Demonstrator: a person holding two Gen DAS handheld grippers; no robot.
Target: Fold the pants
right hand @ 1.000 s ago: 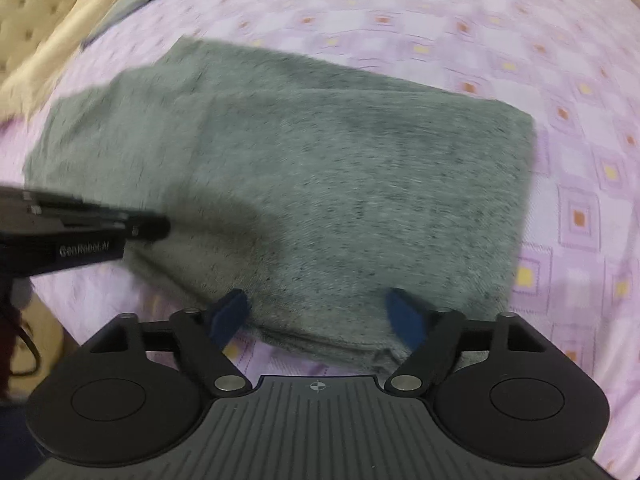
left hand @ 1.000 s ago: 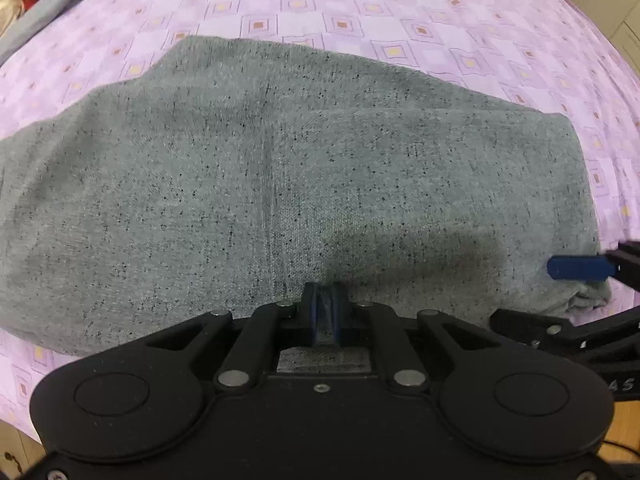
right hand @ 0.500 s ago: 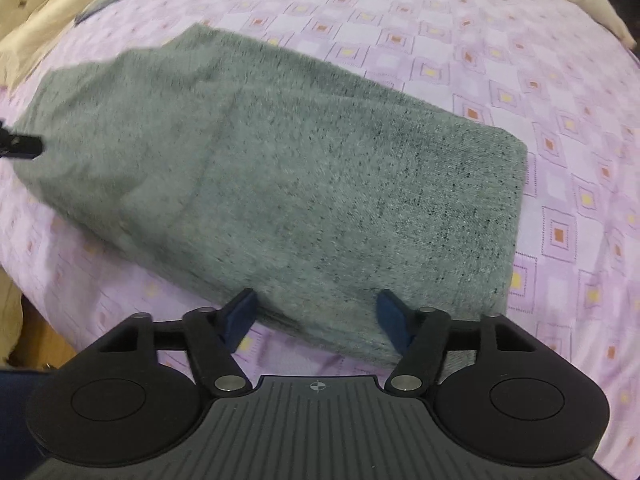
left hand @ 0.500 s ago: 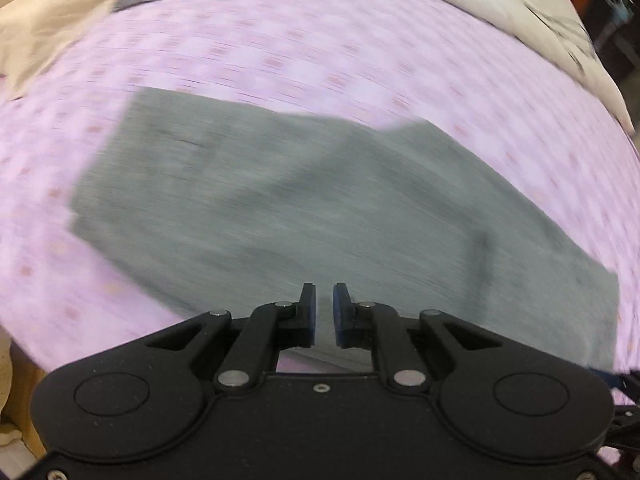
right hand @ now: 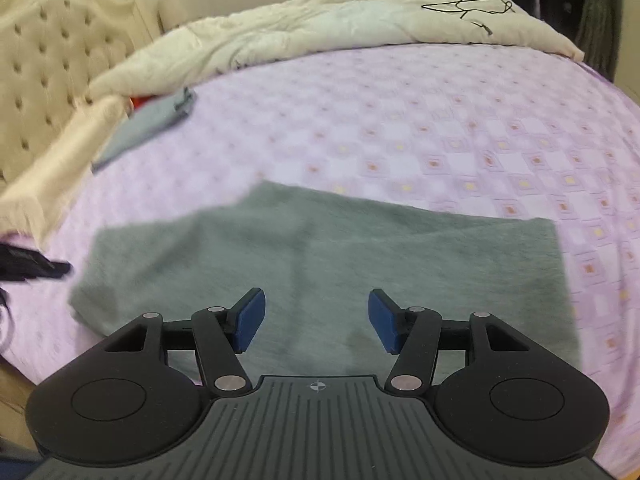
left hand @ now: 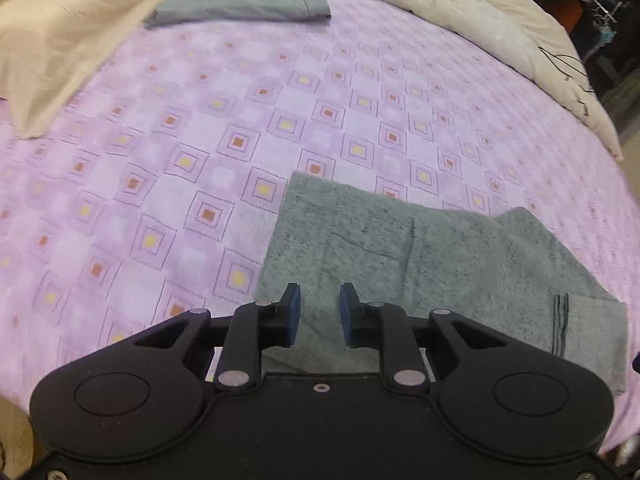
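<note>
— Where are the pants now?

— Folded into a flat grey rectangle on the bed, near its front edge; in the left wrist view they sit at about four o'clock, in the right wrist view they fill the middle, blurred.

— And the left hand-held gripper?

— Its blue pads stand a little apart over the pants' near-left corner; nothing is between them.

— The right hand-held gripper?

— Spread wide above the fabric, holding nothing; the left tool's dark tip shows at nine o'clock, beside the pants' left edge.

— Anything else on the bed?

— A second folded grey garment at eleven o'clock, well apart; a cream quilt bunched along the far side; a tufted headboard at ten o'clock in the right view.
</note>
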